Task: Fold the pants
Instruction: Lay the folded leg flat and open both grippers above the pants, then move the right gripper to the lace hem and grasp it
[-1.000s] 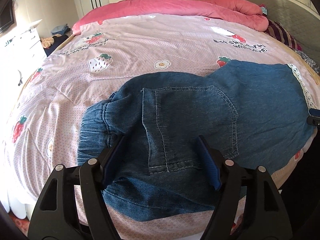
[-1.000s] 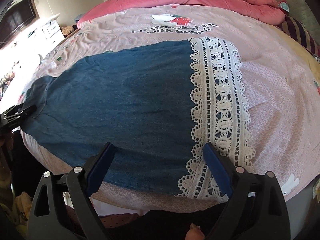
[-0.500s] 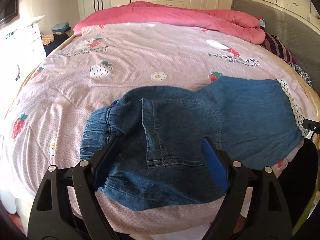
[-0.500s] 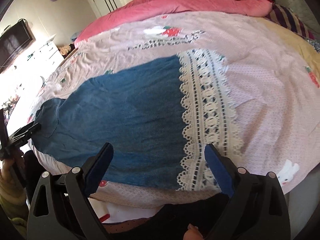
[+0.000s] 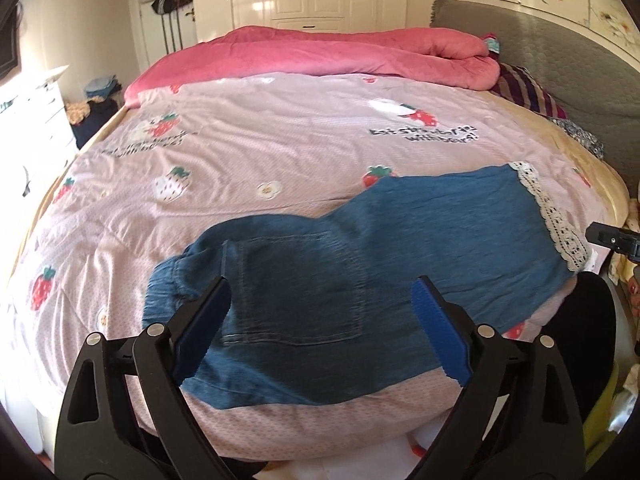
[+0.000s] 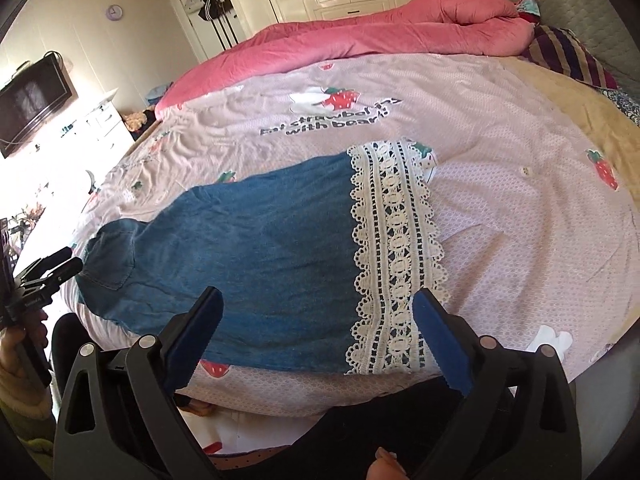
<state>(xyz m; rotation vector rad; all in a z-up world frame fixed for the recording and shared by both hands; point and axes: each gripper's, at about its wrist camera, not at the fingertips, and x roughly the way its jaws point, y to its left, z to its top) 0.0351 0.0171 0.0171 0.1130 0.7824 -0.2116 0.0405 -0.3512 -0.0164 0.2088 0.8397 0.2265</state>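
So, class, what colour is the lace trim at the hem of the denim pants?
Cream-white lace trim on blue denim pants, clearest in the right wrist view.

Black hand-held gripper (image 5: 320,312), blue serrated pads (image 5: 438,330), silver screws.

Bare quilt (image 5: 248,152) beyond pants (image 5: 360,264)

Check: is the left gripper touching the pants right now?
Apart. The left wrist view shows the left gripper above the pants, jaws opening with no denim pinched; the right wrist view shows it off the bed edge.
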